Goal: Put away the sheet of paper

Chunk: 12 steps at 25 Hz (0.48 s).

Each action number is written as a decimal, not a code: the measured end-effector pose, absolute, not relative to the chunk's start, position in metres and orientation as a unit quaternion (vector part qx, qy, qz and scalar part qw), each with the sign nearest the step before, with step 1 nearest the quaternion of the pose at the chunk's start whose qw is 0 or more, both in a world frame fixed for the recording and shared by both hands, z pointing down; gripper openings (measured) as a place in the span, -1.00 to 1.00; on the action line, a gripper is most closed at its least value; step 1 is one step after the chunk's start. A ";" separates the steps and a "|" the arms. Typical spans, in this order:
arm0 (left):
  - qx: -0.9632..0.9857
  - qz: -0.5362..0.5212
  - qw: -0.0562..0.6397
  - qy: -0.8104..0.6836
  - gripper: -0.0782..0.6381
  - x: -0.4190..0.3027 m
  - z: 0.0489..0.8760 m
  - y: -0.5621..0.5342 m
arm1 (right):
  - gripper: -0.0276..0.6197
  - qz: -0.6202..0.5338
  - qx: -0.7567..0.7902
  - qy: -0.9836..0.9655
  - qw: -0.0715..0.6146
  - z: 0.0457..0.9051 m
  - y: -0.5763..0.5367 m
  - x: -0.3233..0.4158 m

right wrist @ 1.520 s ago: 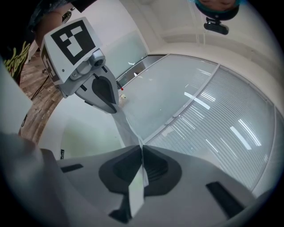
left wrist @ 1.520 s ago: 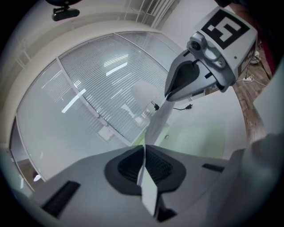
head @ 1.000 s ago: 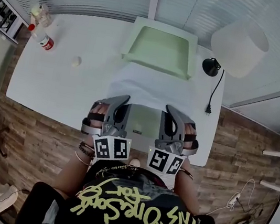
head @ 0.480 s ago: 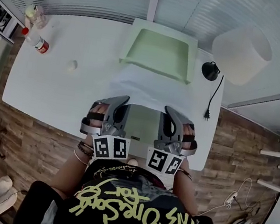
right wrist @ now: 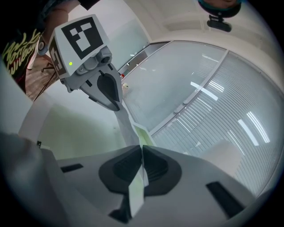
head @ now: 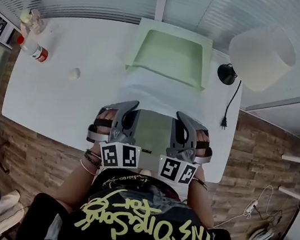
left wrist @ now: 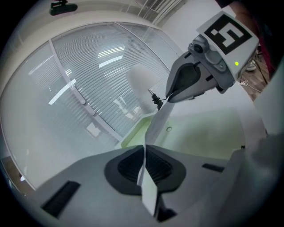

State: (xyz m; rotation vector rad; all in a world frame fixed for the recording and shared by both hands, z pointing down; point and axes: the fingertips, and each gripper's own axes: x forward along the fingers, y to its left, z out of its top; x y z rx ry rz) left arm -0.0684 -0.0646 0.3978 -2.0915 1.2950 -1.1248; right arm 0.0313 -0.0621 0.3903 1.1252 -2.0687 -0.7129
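Note:
A white sheet of paper [head: 157, 92] hangs stretched between my two grippers above the white table [head: 57, 95]. My left gripper [head: 131, 108] is shut on its near left corner, my right gripper [head: 182, 117] on its near right corner. The far edge of the sheet reaches the near rim of the pale green tray [head: 169, 54]. In the left gripper view the jaws [left wrist: 143, 153] pinch the paper's edge [left wrist: 155, 122], with the right gripper [left wrist: 195, 80] across from it. In the right gripper view the jaws [right wrist: 141, 153] clamp the paper [right wrist: 126, 126] too.
A white lamp shade [head: 262, 50] with a black base [head: 226, 73] and a cable with a plug [head: 223, 122] stands right of the tray. A bottle [head: 36, 52] and a small white object [head: 74, 73] lie at the table's left. A pale green mat [head: 154, 131] lies under the grippers.
Both grippers, still shut on the paper, have moved slightly toward the green tray and a little lower. The sheet's far edge now lies nearer the tray.

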 end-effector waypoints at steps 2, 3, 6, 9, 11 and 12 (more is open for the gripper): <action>-0.758 -0.407 0.213 0.464 -0.76 -0.069 0.400 -0.068 | -0.89 -0.269 0.432 -0.793 0.336 0.393 -0.065 0.031; -0.759 -0.408 0.213 0.462 -0.76 -0.069 0.401 -0.069 | -0.89 -0.268 0.432 -0.793 0.337 0.394 -0.066 0.031; -0.761 -0.410 0.210 0.457 -0.76 -0.069 0.403 -0.070 | -0.89 -0.262 0.432 -0.793 0.341 0.398 -0.067 0.030; -0.765 -0.410 0.206 0.452 -0.76 -0.069 0.406 -0.072 | -0.89 -0.255 0.432 -0.794 0.344 0.401 -0.068 0.031; -0.767 -0.411 0.204 0.448 -0.76 -0.069 0.408 -0.072 | -0.89 -0.252 0.433 -0.794 0.345 0.403 -0.068 0.030; -0.768 -0.412 0.203 0.446 -0.76 -0.070 0.409 -0.073 | -0.89 -0.250 0.434 -0.793 0.346 0.403 -0.068 0.030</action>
